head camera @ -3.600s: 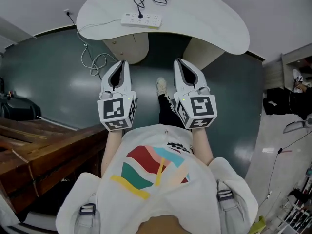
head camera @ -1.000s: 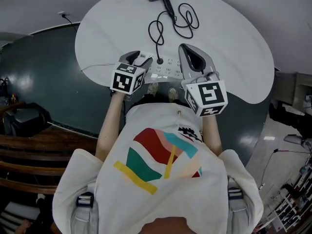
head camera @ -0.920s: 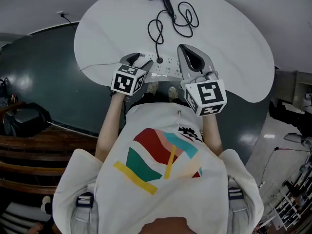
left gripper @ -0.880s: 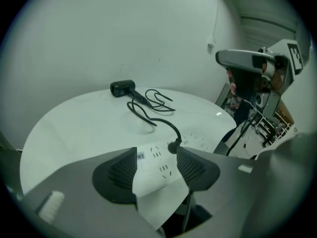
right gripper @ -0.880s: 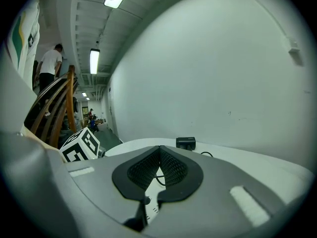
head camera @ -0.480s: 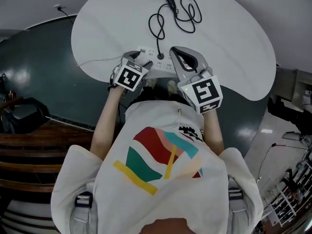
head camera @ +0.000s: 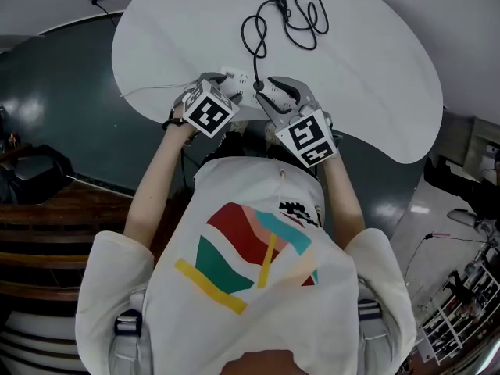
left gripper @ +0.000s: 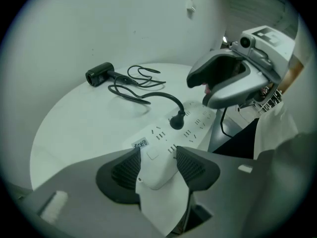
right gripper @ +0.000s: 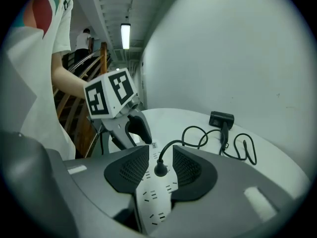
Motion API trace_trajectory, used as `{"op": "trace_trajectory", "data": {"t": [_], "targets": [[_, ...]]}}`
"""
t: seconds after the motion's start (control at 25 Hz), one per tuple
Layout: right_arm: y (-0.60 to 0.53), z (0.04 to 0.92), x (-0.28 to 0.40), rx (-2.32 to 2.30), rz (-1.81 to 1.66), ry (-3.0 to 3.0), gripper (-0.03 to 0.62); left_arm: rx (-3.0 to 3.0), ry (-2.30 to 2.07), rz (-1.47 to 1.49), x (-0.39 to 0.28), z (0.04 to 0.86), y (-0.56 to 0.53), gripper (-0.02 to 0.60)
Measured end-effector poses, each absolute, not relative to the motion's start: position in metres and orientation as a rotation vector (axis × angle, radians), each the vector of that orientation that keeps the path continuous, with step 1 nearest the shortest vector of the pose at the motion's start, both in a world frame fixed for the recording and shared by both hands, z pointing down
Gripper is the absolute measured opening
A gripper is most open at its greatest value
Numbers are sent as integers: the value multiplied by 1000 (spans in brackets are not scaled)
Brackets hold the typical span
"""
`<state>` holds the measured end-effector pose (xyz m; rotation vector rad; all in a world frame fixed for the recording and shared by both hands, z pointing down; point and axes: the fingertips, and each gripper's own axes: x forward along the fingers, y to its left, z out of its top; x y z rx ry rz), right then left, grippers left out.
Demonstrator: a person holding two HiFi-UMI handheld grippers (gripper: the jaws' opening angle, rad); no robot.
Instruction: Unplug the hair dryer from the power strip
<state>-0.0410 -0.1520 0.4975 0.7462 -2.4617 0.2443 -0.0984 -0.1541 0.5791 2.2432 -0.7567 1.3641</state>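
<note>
A white power strip [head camera: 237,77] lies near the front edge of the white table [head camera: 359,61]. The hair dryer's black plug [right gripper: 159,170] sits in it. Its cord [head camera: 254,33] loops back to the black hair dryer [left gripper: 99,75] at the far edge. My left gripper [left gripper: 157,155] points steeply down and has just closed a little; both pads touch the sides of the strip's end [left gripper: 156,170]. My right gripper [right gripper: 160,152] has just opened. It straddles the plug, with a gap on each side.
The strip's own white cable [head camera: 148,92] runs off the table's left edge. Below lie the dark floor [head camera: 70,92] and wooden steps [head camera: 47,233]. A person [right gripper: 85,37] stands far off in the right gripper view.
Both grippers have come down onto the strip. The left now sits over its end. The right dropped further and its jaws spread round the plug.
</note>
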Motion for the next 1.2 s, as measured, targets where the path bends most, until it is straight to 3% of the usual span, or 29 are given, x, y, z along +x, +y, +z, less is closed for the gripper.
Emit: {"op": "trace_trajectory", "data": {"t": [0.32, 0.56, 1.2], "targets": [[-155, 544, -53, 659, 165, -2380, 163, 2124, -659, 1527, -97, 584, -150, 230], [-163, 555, -60, 668, 154, -2400, 100, 2134, -683, 1515, -98, 585, -152, 230], [-167, 550, -64, 679, 137, -2428, 69, 2050, -626, 1586, -97, 587, -155, 230]]}}
